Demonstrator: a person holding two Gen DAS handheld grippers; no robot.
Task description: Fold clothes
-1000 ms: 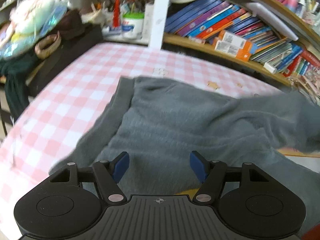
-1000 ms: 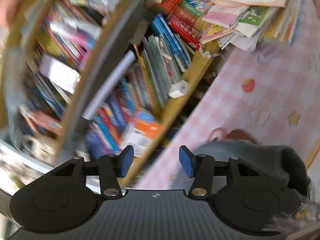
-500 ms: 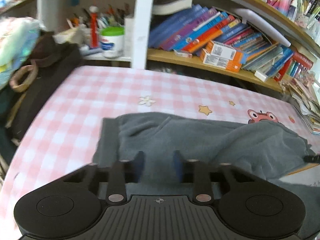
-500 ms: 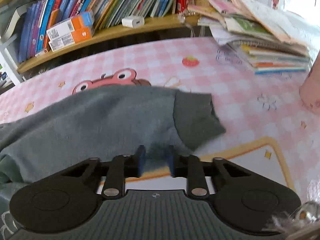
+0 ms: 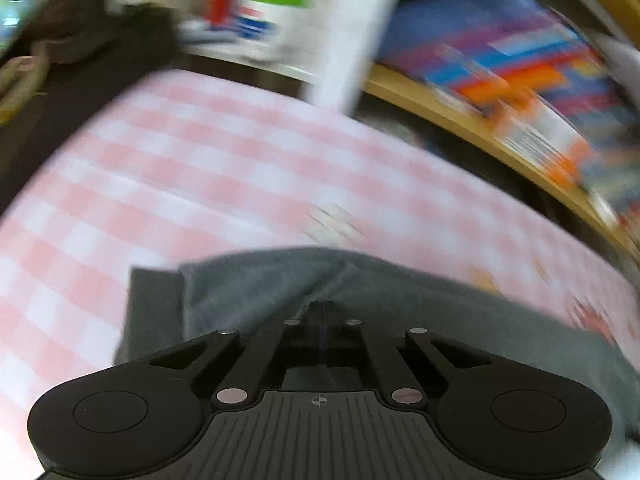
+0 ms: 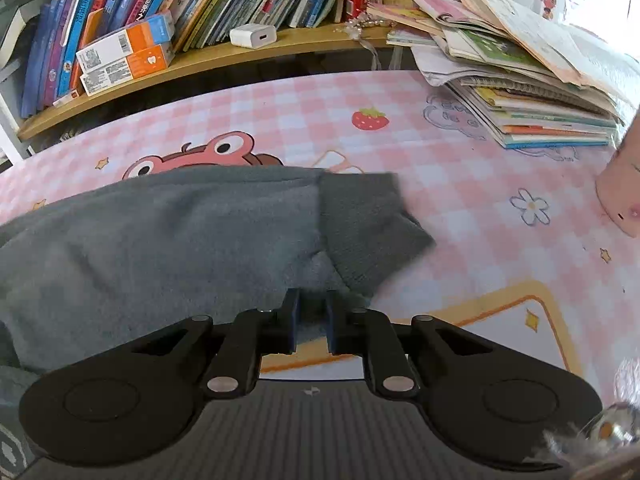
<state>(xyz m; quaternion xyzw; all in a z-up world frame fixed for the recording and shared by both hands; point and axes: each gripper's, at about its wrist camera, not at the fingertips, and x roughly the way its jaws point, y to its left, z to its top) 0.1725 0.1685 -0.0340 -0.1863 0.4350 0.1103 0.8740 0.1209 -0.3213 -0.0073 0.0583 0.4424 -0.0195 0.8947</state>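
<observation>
Right now the grey garment [image 6: 160, 232] lies spread across the pink checked tablecloth [image 6: 480, 168], its darker ribbed band [image 6: 364, 224] turned toward the stack of books [image 6: 528, 96] on your right. In the left wrist view the same cloth [image 5: 400, 300] shows a second ribbed edge [image 5: 154, 312] on the far left, though that picture is heavily blurred.

Your left gripper [image 5: 320, 320] has its jaws pressed fully together, and folds of cloth run up to the tips, so it looks pinched on the fabric; whether it has one layer or several, I cannot tell. Your right gripper [image 6: 311, 320] is closing, a narrow gap left between the blue pads [image 6: 294, 320], with grey cloth lying between them near the ribbed band.

You appear to be taking hold of two points on the near edge, ready for a fold. To do it well, let the right jaws finish closing before you lift, or that side will likely slip out. Raise both hands together and keep the held edge taut between them, so the cloth carries over as one flat panel. Watch the ribbed band on the right: it already curls. Keep clear of the bookshelf [image 6: 200, 60] behind the table.
</observation>
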